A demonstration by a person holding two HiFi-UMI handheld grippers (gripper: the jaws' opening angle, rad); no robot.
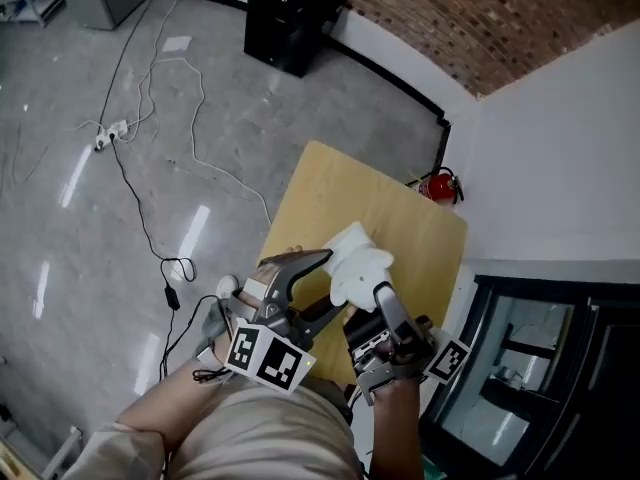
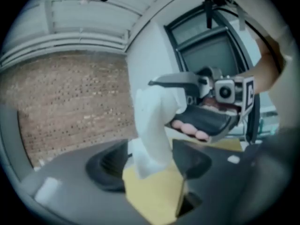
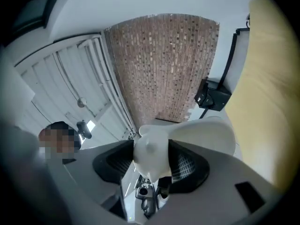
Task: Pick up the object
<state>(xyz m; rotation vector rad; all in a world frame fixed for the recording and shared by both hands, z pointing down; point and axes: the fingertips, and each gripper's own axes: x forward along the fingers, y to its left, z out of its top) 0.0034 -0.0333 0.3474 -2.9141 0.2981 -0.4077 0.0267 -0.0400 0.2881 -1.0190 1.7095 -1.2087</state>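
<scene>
A white, soft-looking object hangs above the near end of a yellow table. My right gripper comes at it from the near right and is shut on it. In the right gripper view both pads press against the white object. My left gripper reaches in from the left with its jaws spread wide on either side of the object. In the left gripper view the white object hangs between the parted pads over the table, with a gap on the right side. The right gripper shows behind it.
A black box stands on the grey floor beyond the table. A red fire extinguisher sits at the table's far right corner by the white wall. Cables and a power strip lie on the floor to the left. A dark glass door is at the right.
</scene>
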